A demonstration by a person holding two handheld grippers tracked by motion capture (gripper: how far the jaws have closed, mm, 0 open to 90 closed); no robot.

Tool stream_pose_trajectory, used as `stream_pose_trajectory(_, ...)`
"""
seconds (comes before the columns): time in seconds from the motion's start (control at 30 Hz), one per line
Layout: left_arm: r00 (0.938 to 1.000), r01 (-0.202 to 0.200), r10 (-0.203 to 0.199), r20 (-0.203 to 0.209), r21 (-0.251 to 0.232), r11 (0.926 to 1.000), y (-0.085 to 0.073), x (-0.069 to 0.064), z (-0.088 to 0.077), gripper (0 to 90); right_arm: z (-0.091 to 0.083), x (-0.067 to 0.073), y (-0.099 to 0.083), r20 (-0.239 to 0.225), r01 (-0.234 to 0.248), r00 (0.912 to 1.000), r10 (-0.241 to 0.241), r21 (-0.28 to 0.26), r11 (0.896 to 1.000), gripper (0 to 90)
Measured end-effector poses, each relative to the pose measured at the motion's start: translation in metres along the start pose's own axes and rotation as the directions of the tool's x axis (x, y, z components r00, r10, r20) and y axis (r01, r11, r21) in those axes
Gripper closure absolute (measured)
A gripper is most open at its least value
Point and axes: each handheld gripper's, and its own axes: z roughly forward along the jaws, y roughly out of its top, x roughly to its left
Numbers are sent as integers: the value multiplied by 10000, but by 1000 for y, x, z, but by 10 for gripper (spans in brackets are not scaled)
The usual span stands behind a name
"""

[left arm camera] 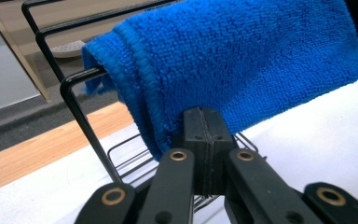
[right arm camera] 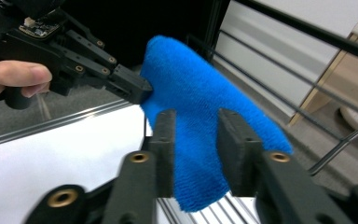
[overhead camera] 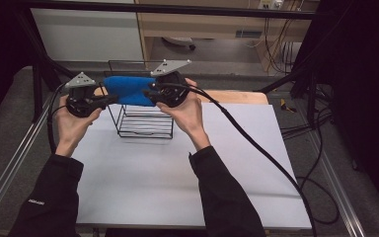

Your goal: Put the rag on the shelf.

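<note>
White rectangular surface (overhead camera: 177, 173) over a wooden top, dark room beyond. Black wire rack (overhead camera: 143, 123) near the far edge, blue terry cloth (overhead camera: 128, 90) draped over its top rail. Left gripper (overhead camera: 112, 98) clamped on the cloth's edge. Right gripper (overhead camera: 150, 94) parted, straddling the cloth.

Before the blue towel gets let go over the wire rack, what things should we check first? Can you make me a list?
1. Blue towel draped over the wire rack top bar: ok, it hangs across the bar.
2. Left tool gripping the towel's edge: ok, jaws shut on it.
3. Right tool letting go: cannot tell; its jaws sit either side of the towel with small gaps.
4. Rack standing upright on the white table: ok.
5. Towel hanging evenly on both sides: cannot tell, the far side is hidden.
</note>
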Motion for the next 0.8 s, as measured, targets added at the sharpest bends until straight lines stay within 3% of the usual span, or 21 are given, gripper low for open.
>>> stream_pose_trajectory(0.2, 10000, 0, 0, -30, -56, 10000, -1, 1, 0, 900, 10, -3, -14, -217, -825, 9962, 844, 773, 9936, 895)
stream_pose_trajectory(0.5, 10000, -16, 15, -64, -203, 9998, -4, 1, 2, 900, 21, -11, -38, -3, -1114, 9937, 1118, 769, 9908, 886)
stream_pose_trajectory(0.8, 10000, 18, -17, 26, -360, 9993, -4, 1, 4, 900, 20, -12, -41, 90, -912, 9958, 909, 474, 9947, 864)
